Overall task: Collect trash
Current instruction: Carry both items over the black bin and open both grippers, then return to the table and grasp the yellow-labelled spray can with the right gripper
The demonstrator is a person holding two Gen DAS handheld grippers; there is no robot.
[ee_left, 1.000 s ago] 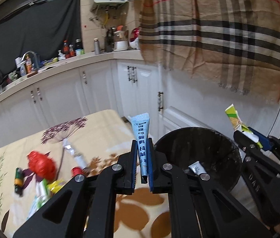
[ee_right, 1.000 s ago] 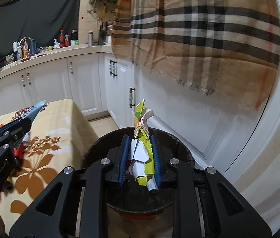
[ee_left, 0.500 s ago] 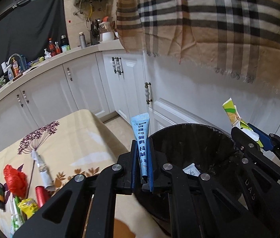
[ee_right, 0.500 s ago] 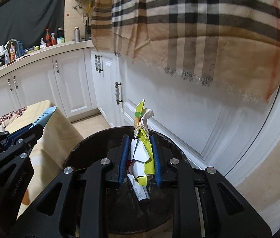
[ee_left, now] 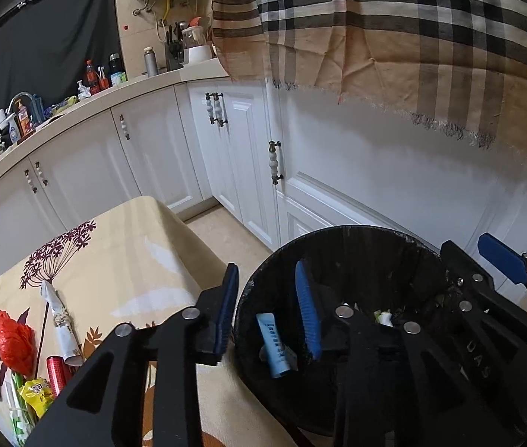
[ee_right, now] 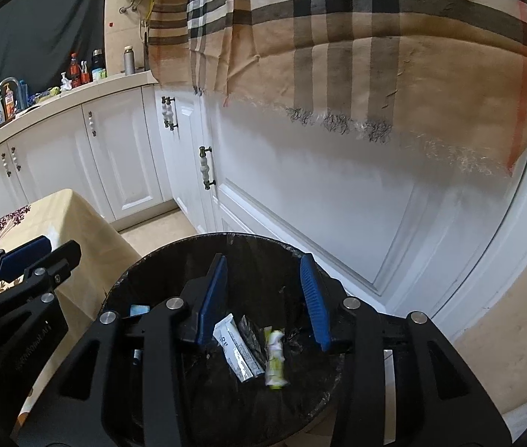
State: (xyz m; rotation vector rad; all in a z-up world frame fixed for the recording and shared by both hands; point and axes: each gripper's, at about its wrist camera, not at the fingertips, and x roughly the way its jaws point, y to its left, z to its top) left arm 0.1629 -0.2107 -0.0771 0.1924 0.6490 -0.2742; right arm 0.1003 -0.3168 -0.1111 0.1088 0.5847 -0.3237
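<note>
A black round trash bin (ee_left: 353, 232) (ee_right: 226, 237) stands beside the table. My left gripper (ee_left: 269, 305) is open and empty over the bin's left rim. A light blue tube (ee_left: 274, 344) is falling inside the bin just below it. My right gripper (ee_right: 261, 300) is open and empty above the bin. A yellow-white crumpled wrapper (ee_right: 275, 357) and a white tube (ee_right: 237, 348) lie in the bin beneath it. More trash lies on the table at left: a red plastic wad (ee_left: 12, 339), a white tube (ee_left: 58, 320), a red can (ee_left: 54, 370).
The table (ee_left: 125, 246) has a beige floral cloth and sits left of the bin. White kitchen cabinets (ee_left: 233, 156) run behind. A plaid cloth (ee_left: 394, 37) hangs over the counter above the bin. The right gripper shows at the right edge of the left wrist view (ee_left: 502, 260).
Both grippers opened over the bin. The blue tube dropped from the left gripper and the yellow-white wrapper dropped from the right gripper into the bin.
</note>
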